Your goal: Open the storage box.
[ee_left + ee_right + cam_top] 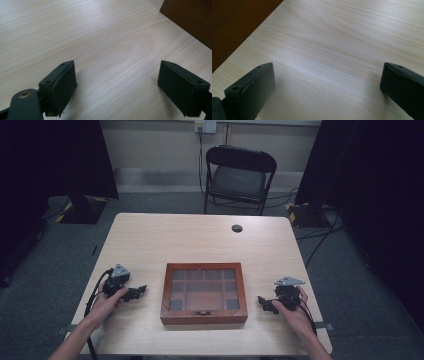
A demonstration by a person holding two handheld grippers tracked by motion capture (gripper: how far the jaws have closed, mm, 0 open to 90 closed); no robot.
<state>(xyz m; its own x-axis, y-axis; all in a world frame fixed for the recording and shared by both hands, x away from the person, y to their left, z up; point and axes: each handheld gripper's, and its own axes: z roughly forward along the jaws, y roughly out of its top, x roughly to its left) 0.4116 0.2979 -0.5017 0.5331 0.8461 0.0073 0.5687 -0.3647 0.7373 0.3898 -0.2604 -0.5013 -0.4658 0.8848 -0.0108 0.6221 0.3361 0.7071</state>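
Wooden box [204, 293] with a glass lid sits on the counter [200, 237] between my two hands, close to my edge, its lid down and its small front clasp facing me. Through the glass I can make out a grid of compartments; what lies in them I cannot tell.

My left gripper [140, 291] rests on the counter just left of the box, apart from it, held in my left hand [105, 302], fingers aimed toward the box's left side. In the left gripper view its fingers [62, 85] stand wide apart with bare wood grain between them, and a corner of the box's brown wall [190, 20] shows at the upper right, beyond the fingertips and not touched.

My right gripper [264, 303] lies on the other side, just right of the box, held in my right hand [295, 312], pointing in toward the box's right side. In the right gripper view its fingers [254, 87] are likewise spread wide, holding nothing, with pale counter between them; the box's dark wall [237, 25] fills the upper left corner, clear of the fingers.

A dark round cap [237, 228] sits in the counter's far part, well apart from the box. Beyond the counter stands a black folding chair [239, 177].
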